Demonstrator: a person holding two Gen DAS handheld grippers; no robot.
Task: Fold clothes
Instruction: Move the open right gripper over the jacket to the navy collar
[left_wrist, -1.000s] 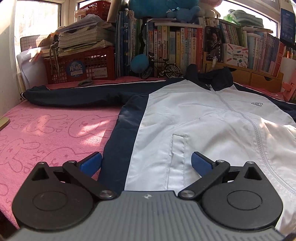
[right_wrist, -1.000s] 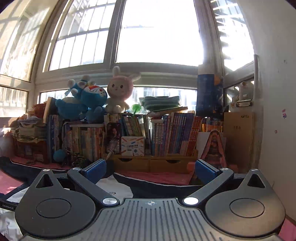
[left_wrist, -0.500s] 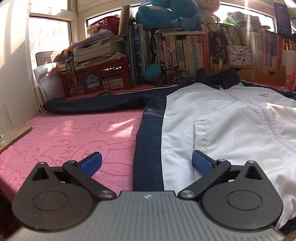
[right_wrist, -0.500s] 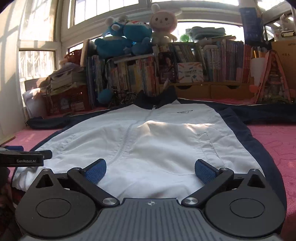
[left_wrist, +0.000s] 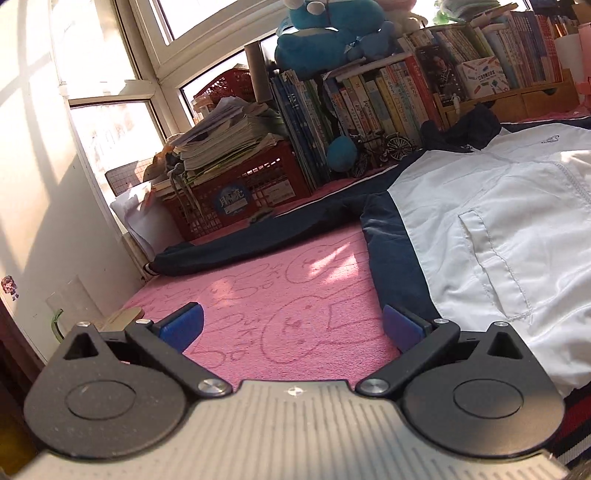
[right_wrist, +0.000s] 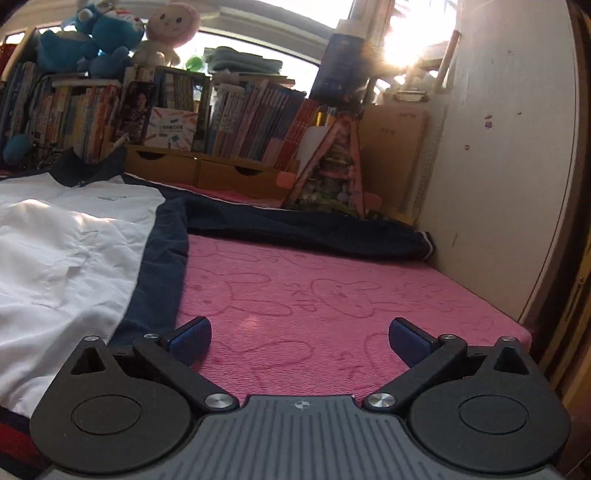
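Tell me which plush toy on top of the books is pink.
The pink bunny plush, sitting right of the blue plush toys in the right wrist view.

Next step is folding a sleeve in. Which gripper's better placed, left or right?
Roughly even, each for its own side. Left gripper, open, faces the left sleeve spread on the pink towel. Right gripper, open, faces the right sleeve. Neither touches the jacket.
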